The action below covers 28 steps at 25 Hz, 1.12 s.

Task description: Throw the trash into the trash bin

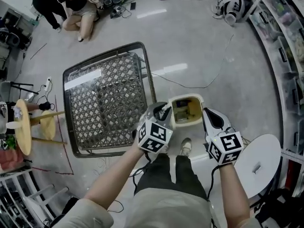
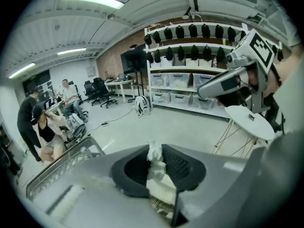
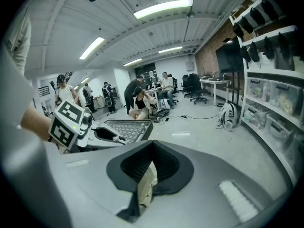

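Between the jaws of the left gripper (image 1: 161,112) we find a crumpled white tissue (image 2: 154,161), clamped and held just beside the left rim of the open cream trash bin (image 1: 186,98). We note the right gripper (image 1: 208,115) at the bin's right rim, jaws pressed together; a pale strip (image 3: 146,186) shows beneath them, which we cannot identify. A wire mesh basket (image 1: 107,103) lies left of the bin, a round white table (image 1: 259,163) right.

A pale grey polished floor (image 1: 199,42) spreads under ceiling strip lights (image 3: 164,8). White shelving (image 2: 190,87) with storage bins lines one side, next to a brick wall (image 3: 209,56). Black office chairs (image 2: 99,90) stand far back, and a round white side table (image 1: 266,151) stands near the shelving
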Available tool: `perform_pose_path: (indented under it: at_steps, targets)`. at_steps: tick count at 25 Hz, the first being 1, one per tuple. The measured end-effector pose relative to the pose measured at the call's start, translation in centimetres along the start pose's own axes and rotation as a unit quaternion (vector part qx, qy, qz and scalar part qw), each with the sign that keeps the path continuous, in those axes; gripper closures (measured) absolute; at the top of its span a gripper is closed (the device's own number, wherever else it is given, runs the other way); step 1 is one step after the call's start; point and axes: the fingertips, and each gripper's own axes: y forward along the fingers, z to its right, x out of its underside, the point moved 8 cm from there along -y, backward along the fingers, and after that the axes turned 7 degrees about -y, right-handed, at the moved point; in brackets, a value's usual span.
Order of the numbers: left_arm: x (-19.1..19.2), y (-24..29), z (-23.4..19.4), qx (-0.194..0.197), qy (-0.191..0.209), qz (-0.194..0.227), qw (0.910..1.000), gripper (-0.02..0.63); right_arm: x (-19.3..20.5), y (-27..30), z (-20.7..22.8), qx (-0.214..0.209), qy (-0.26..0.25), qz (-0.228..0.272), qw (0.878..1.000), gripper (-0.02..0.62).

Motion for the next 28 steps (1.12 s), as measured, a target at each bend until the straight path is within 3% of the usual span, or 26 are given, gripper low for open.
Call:
perform_pose_path:
  at_steps: [6, 12, 15, 21, 28]
  targets:
    - [-1.4, 6.1, 6.7, 0.037, 0.04, -0.023, 0.9983, 0.531, 3.0, -2.7, 4.0, 0.045, 0.038, -0.001, 0.998, 0.592]
    - [-0.4, 11.7, 10.3, 0.048, 0.024, -0.061, 0.9967, 0.531, 7.3, -3.4, 7.5, 0.066, 0.073, -0.013, 0.995, 0.592]
    - [0.9, 13.9, 11.7, 0.036, 0.0, -0.084, 0.9958, 0.531, 10.0, -3.3, 8.8, 0.069, 0.091, -0.026, 0.993, 0.592]
    - [4.5, 18.0, 12.7, 0.0, -0.087, -0.111, 0.99, 0.529, 15.1, -1.3, 11.1, 0.068, 0.113, -0.051, 0.99, 0.592]
    - [10.3, 21.7, 12.4, -0.021, -0.137, -0.141, 0.9803, 0.529, 20.6, 2.0, 11.8, 0.049, 0.12, -0.082, 0.988, 0.592]
